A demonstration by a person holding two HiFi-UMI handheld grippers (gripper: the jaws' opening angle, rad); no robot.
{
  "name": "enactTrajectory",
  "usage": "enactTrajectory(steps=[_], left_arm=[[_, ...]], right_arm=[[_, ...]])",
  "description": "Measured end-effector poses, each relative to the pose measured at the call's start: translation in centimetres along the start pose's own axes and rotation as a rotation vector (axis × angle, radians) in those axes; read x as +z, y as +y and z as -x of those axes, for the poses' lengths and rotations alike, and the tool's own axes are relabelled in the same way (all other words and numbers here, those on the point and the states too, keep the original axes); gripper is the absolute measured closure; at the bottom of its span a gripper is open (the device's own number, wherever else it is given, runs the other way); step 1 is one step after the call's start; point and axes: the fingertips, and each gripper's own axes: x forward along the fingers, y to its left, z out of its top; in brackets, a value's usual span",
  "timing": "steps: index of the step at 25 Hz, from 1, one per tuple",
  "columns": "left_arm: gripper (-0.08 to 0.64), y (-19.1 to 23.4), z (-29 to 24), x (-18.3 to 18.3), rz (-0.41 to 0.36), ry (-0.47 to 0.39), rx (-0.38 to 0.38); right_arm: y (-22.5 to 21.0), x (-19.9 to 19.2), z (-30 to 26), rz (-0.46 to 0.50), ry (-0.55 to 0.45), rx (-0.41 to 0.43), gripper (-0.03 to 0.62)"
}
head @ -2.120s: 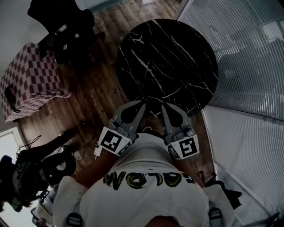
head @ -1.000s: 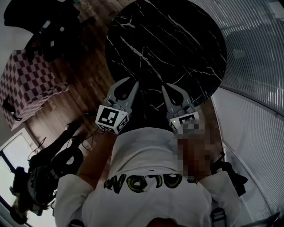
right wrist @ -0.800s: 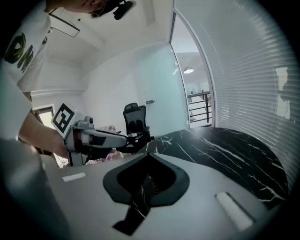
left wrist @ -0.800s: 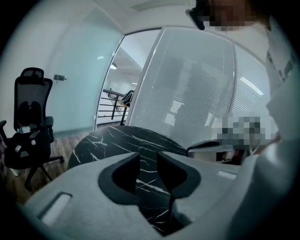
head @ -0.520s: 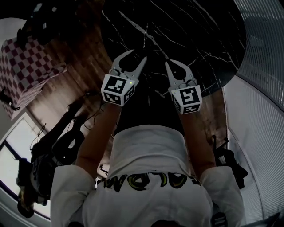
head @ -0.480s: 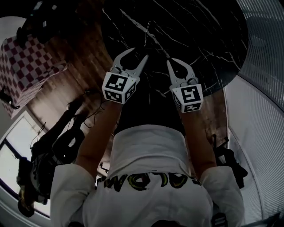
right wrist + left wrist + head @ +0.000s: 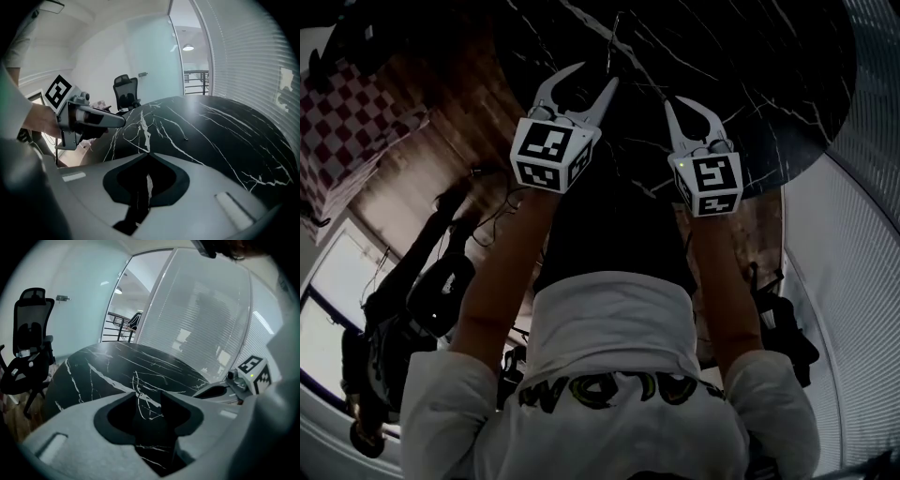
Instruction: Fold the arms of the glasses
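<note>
A thin wire-framed pair of glasses lies on the round black marble table, hard to make out among the white veins. My left gripper hovers just short of the glasses; its jaws have just been opening and stand open, with nothing between them. In the left gripper view the glasses show through the gap of the left gripper. My right gripper is shut on nothing, to the right of the glasses. In the right gripper view the glasses lie ahead and left of the right gripper.
A red-and-white checkered box stands on the wooden floor at the left. Dark equipment and cables lie below it. A ribbed glass wall runs along the right. A black office chair stands beyond the table.
Both grippers have come forward from the person's chest and sunk over the table's near edge. The left jaws went from nearly shut to wide open. The right jaws stayed shut.
</note>
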Motion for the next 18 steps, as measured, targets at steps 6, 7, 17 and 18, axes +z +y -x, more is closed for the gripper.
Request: enactTrajectory(steps=[6,7,17,18], left_arm=[[0.399,0.0,-1.7,-0.1,-0.004,-0.001,-0.010],[0.399,0.0,-1.9,-0.2,0.002,-0.004,-0.014],[0.433,-0.1,-2.8,-0.6,0.022,-0.001,-0.025],[0.436,-0.2,-2.9,-0.7,0.021,-0.001,-0.026]], right_arm=[[-0.4,-1.1,-1.3,0.003,0.033,0.009,0.591],[-0.4,-1.3,-1.4,0.003,0.038,0.009,0.591],[-1.4,-1.6,-2.5,0.010,0.056,0.015,0.591],[-1.5,-1.4,-2.6,0.013,0.055,0.016,0.591]])
